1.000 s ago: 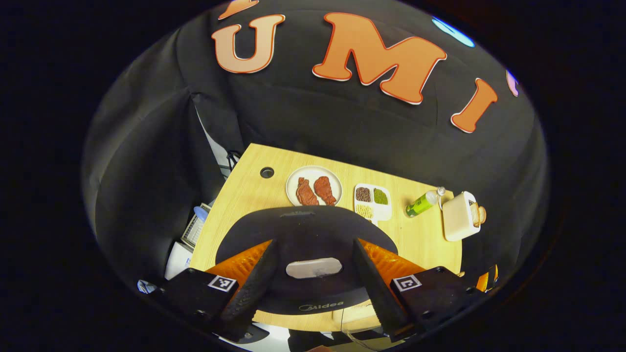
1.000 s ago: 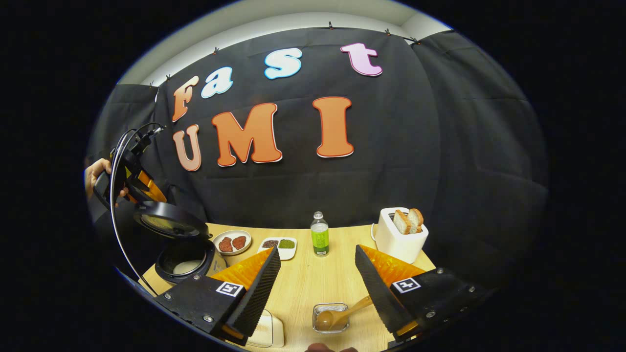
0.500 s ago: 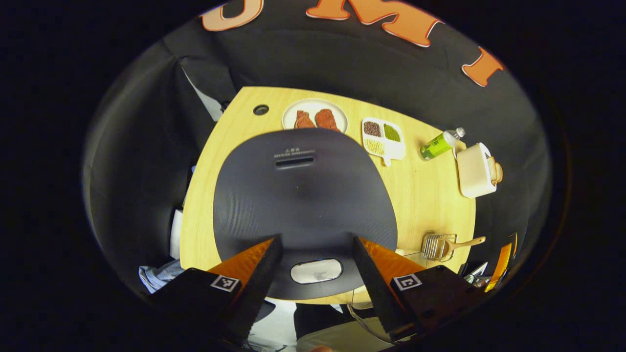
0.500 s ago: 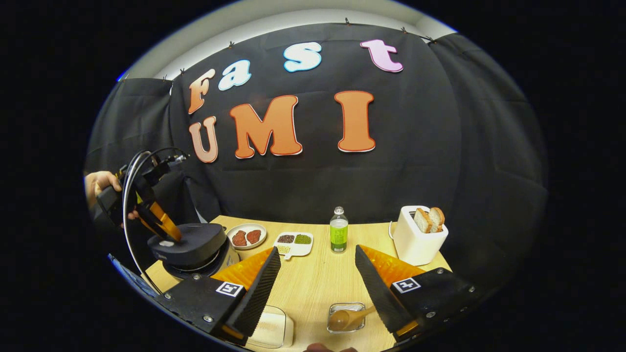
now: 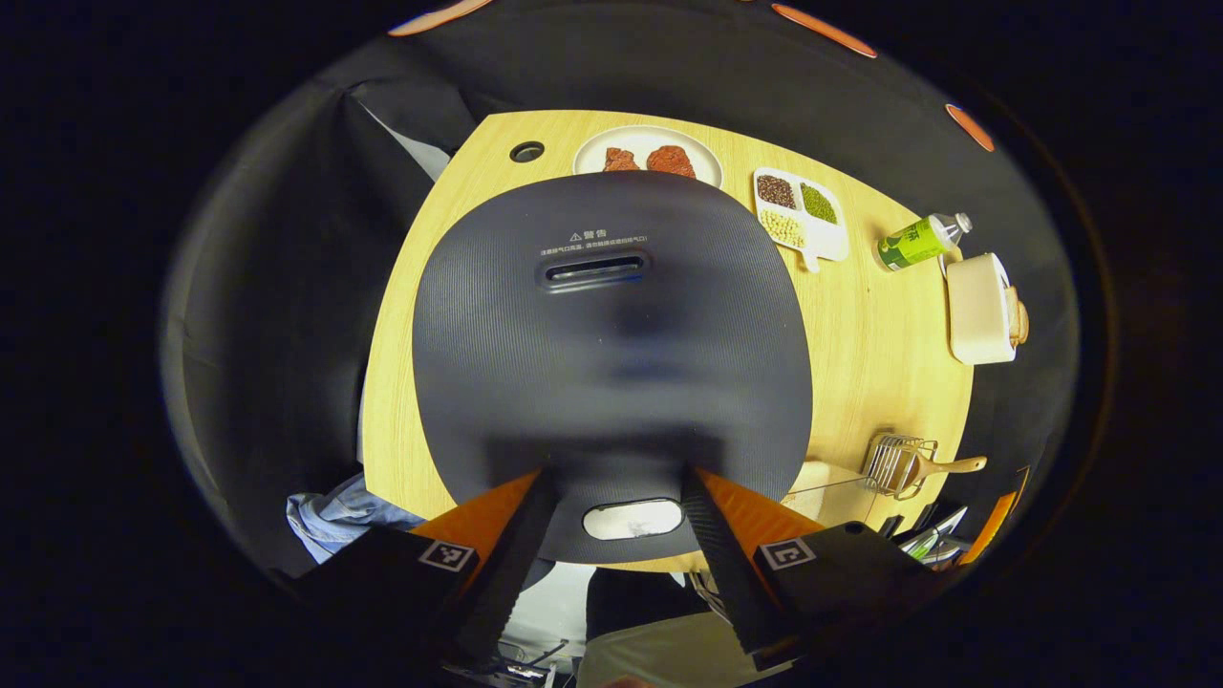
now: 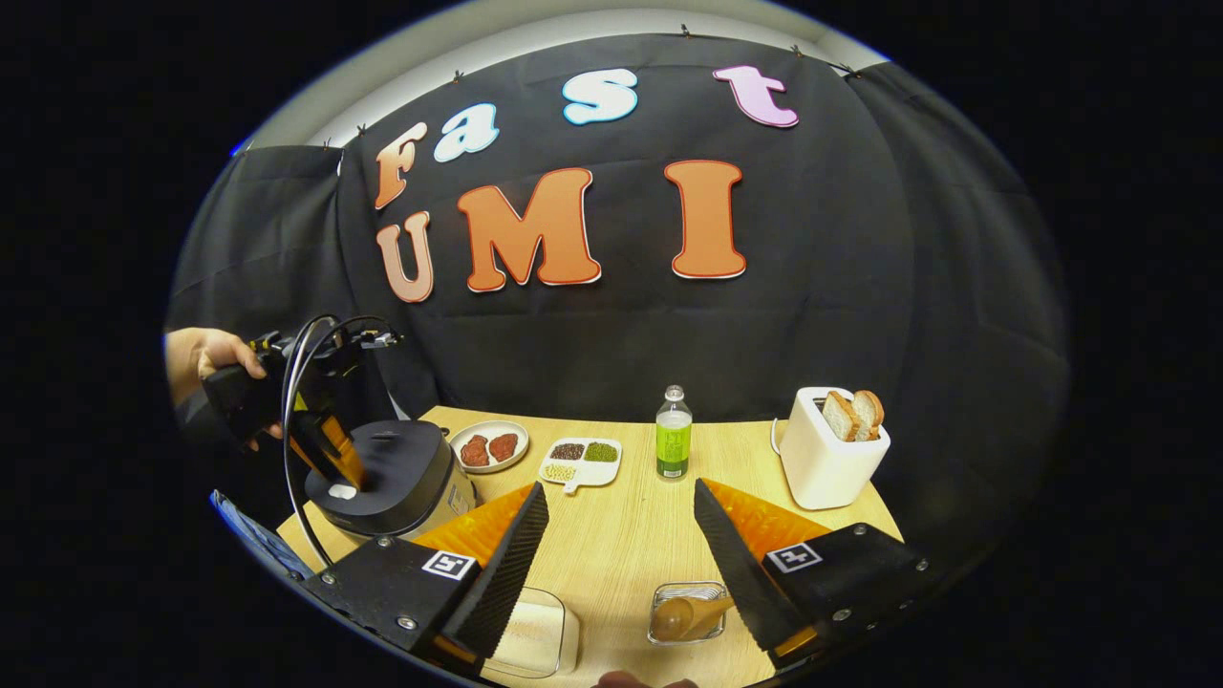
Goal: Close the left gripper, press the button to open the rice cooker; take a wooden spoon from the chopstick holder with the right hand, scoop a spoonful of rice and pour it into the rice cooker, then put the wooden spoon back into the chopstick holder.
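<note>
**Q:** If the cooker (image 5: 611, 325) is meant to be popped open first, where is the button (image 5: 632, 518) placed relative to the left gripper (image 5: 616, 473)?

**A:** In the left gripper view it's seen right in the gap between the two fingers, a bit back from the tips, at the near edge of the lid. The lid is shut flat. The fingers are spread wide, one on each side of the button, so nothing is being pinched. They'd probably have to be brought together before any press is made, otherwise the button just gets straddled.

**Q:** And the spoon (image 6: 688, 614)?

**A:** It's parked in the holder (image 6: 712, 588), low between the right gripper's (image 6: 619, 489) spread fingers and closer to its right one. The handle is angled up to the right, partly hidden behind that finger. Nothing is held there either. The holder is well apart from the cooker, so the spoon is clearly the right gripper's job, while the left one is sat on the lid, as seen at the far left of the right gripper view.
</note>
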A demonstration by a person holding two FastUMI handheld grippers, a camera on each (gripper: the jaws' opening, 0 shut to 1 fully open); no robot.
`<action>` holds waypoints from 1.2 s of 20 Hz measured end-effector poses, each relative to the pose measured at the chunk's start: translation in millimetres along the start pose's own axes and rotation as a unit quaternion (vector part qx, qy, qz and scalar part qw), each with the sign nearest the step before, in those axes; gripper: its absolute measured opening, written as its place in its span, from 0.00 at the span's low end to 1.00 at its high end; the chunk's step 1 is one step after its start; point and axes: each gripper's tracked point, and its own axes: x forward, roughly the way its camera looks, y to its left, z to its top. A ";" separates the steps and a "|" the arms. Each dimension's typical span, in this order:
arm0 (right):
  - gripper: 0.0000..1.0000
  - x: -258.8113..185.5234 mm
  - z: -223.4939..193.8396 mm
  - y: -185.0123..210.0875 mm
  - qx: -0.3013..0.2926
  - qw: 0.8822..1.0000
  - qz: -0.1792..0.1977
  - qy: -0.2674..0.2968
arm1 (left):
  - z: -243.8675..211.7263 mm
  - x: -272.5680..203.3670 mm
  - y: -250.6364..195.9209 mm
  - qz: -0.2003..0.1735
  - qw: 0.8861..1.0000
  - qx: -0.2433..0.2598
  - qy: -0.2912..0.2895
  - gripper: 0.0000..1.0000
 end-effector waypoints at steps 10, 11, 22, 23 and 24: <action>0.95 8.9 9.7 23.5 -0.004 1.000 0.023 -0.009 | -1.2 -2.0 -0.7 0.007 0.990 0.002 -0.140 0.94; 0.95 8.7 9.4 26.8 -0.004 1.000 0.027 -0.007 | -1.7 -3.4 -0.3 0.009 0.987 0.001 -0.159 0.89; 0.95 1.4 48.8 70.5 -0.019 0.996 0.055 -0.069 | -1.4 -79.4 -11.4 0.039 0.892 0.008 -0.450 0.94; 0.95 0.4 54.8 73.4 -0.020 0.995 0.056 -0.077 | -1.6 -99.4 -14.2 0.039 0.877 0.015 -0.479 0.89; 0.95 -1.1 60.2 77.1 -0.022 0.995 0.059 -0.083 | -1.7 -119.6 -16.9 0.042 0.861 0.022 -0.507 0.89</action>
